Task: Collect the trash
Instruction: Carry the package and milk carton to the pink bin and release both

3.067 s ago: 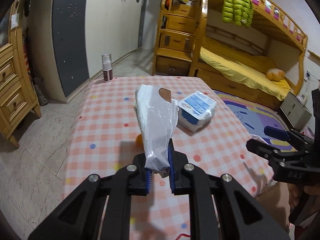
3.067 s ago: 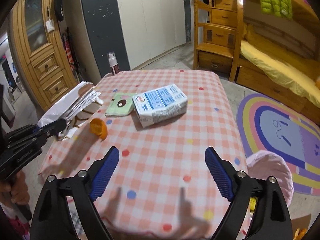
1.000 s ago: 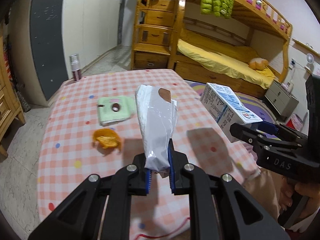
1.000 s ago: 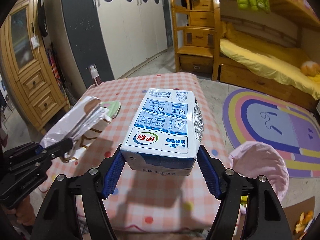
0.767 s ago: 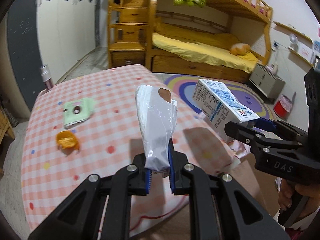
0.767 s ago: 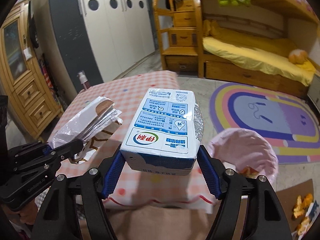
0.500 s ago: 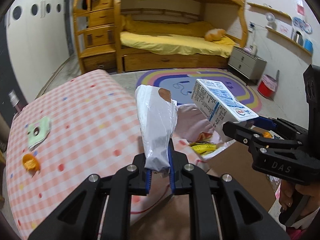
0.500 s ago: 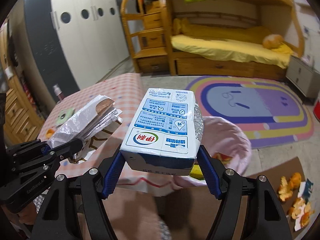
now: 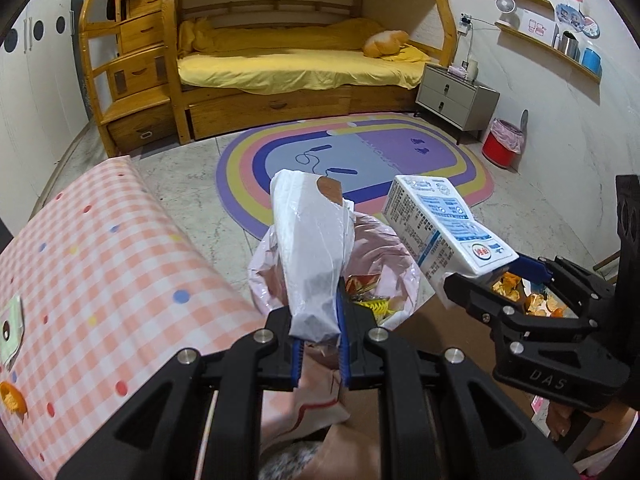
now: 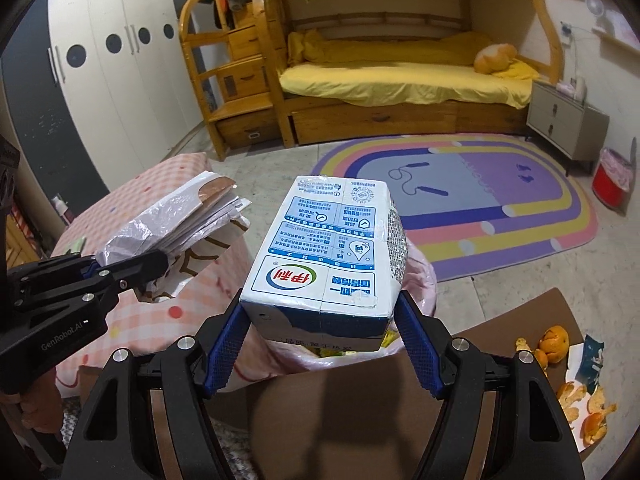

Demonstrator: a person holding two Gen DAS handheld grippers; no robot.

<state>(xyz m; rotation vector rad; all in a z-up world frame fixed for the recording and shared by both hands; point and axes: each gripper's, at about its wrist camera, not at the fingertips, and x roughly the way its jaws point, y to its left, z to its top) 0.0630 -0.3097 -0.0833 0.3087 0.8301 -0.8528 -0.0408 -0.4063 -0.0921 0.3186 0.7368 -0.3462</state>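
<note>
My left gripper (image 9: 320, 344) is shut on a crumpled white plastic bag (image 9: 312, 248) and holds it up above a bin lined with a pink bag (image 9: 384, 240). My right gripper (image 10: 320, 348) is shut on a white and blue milk carton (image 10: 332, 248), also above the pink-lined bin (image 10: 420, 280). The carton (image 9: 444, 228) and right gripper (image 9: 500, 284) show in the left wrist view; the plastic bag (image 10: 172, 216) and left gripper (image 10: 132, 268) show in the right wrist view. The bin holds wrappers and peel.
The pink checked table (image 9: 100, 280) is to the left, with an orange peel (image 9: 12, 398) and a green packet (image 9: 10, 332) on it. Orange peels (image 10: 576, 380) lie on brown cardboard (image 10: 360, 408) on the floor. A rainbow rug (image 10: 460, 200), bunk bed (image 10: 400, 72) and red bin (image 10: 612, 180) lie beyond.
Both grippers have swung right, away from the table, to above the pink-lined bin. Each still holds its item.
</note>
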